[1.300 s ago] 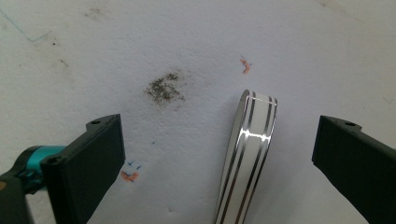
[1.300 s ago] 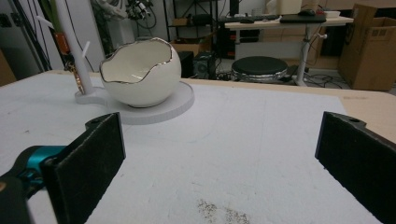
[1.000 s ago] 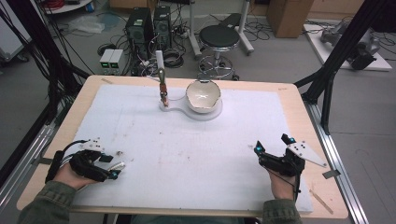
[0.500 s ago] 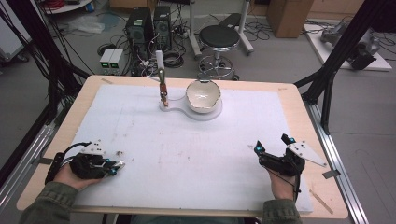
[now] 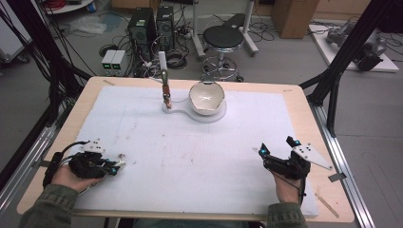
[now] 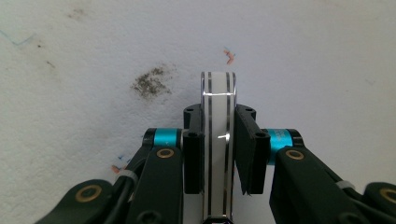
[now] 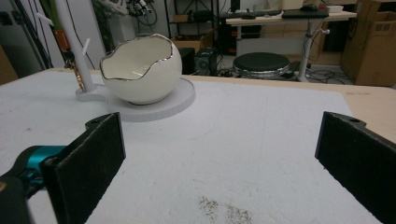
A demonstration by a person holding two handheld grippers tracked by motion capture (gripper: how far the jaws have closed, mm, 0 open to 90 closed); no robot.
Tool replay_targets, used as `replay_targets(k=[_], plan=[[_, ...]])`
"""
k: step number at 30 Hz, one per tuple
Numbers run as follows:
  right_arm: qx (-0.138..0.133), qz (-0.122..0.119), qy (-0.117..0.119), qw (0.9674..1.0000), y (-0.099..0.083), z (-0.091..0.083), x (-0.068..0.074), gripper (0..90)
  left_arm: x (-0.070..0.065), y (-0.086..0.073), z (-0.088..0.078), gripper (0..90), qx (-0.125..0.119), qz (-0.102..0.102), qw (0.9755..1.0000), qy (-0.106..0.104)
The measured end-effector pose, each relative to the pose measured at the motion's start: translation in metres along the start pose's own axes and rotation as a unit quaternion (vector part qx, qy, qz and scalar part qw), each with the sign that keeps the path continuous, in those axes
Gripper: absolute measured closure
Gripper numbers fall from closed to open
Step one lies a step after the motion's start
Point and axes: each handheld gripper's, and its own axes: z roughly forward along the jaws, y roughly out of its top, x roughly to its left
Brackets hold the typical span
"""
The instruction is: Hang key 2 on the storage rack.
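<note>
One big table (image 5: 304, 102) w/ a white mat (image 5: 199, 161) holds it all; the mat likely gives a soft, plain floor to work on. At the far side sits a round white stand (image 5: 209, 114), and on it an egg-shaped bowl (image 5: 206, 97) w/ a jagged silver rim, open side up, prob. to take small things. A thin post w/ pegs (image 5: 164, 83) rises at the stand's left end, something small and reddish hanging on it.

The right gripper (image 5: 278, 148) rests near the front right, jaws spread wide w/ nothing btw them, aimed at the bowl, waiting I think.

The left gripper (image 5: 115, 166), front left, is pinching a white ring w/ silver stripes (image 6: 217, 140) on its flat sides, so it stands on edge and can't roll. The jaws have just closed on it. Ring is well apart from the bowl.
</note>
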Motion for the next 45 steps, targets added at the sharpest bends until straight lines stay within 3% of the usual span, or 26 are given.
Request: replay_targets(k=[7,13,39,45], plan=[[0.000,0.000,-0.001,1.0000,0.000,0.000,0.000,0.5,0.002,0.006,-0.010,74.3,-0.012,0.004,0.9998,0.014],[0.001,0.001,0.000,1.0000,0.000,0.000,0.000,0.5,0.005,0.011,-0.021,74.3,-0.049,0.001,0.9978,0.045],[0.001,0.003,0.001,1.0000,0.000,0.000,0.000,0.4,0.014,0.063,-0.055,74.4,-0.080,0.042,0.9938,0.065],[0.002,-0.002,0.001,1.0000,0.000,0.001,0.000,0.4,0.021,0.077,-0.062,74.4,-0.104,0.029,0.9918,0.069]])
